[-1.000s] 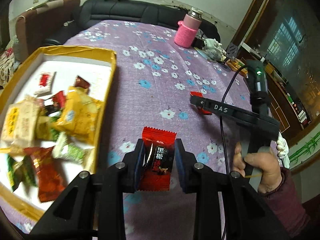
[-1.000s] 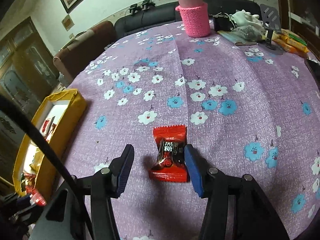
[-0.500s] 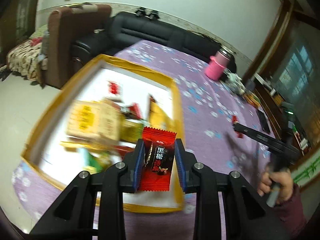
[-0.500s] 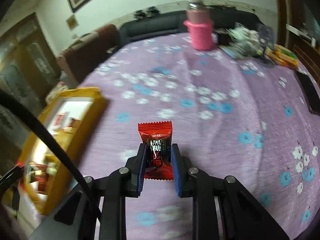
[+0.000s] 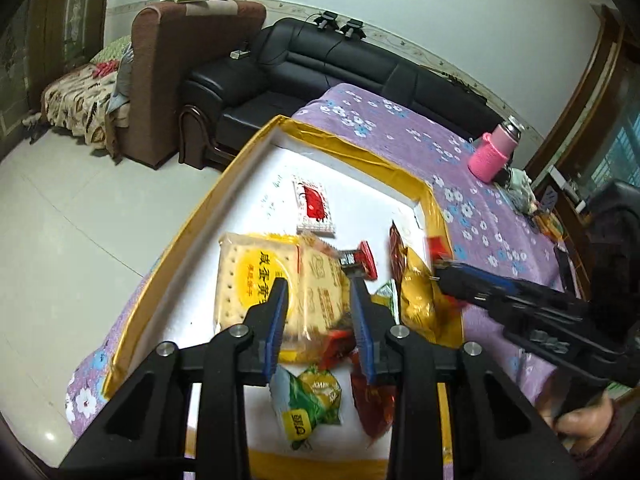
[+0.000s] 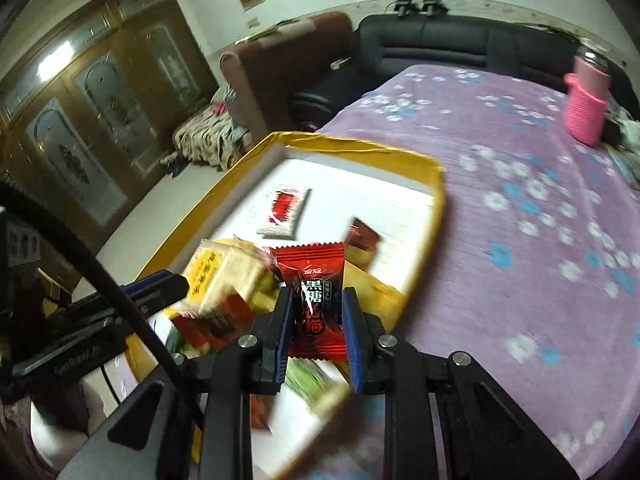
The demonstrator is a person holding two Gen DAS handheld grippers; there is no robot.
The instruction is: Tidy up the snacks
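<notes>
A yellow box (image 5: 200, 216) with a white floor holds several snack packets, among them a big cracker pack (image 5: 256, 276). My left gripper (image 5: 318, 284) hangs over that pile. Its jaws are opening and nothing is pressed between the pads. A small red candy (image 5: 360, 259) sits loose just past the tip of its right finger. In the right wrist view my right gripper (image 6: 316, 300) is shut on another red candy (image 6: 314, 288), held over the near right part of the box (image 6: 360, 146). The left gripper's blue fingertip (image 6: 160, 284) shows at the left.
The box lies at the left end of a purple flowered cloth (image 5: 480, 216). A pink-sleeved bottle (image 5: 494, 152) stands far right, also in the right wrist view (image 6: 586, 100). A black sofa (image 5: 320, 60) and brown armchair (image 5: 180, 60) stand behind. A hand (image 5: 580, 436) grips the right tool.
Both grippers swung left from the cloth to above the box. The right gripper closed on its red candy and lifted it. The left jaws parted and its candy slipped out.
</notes>
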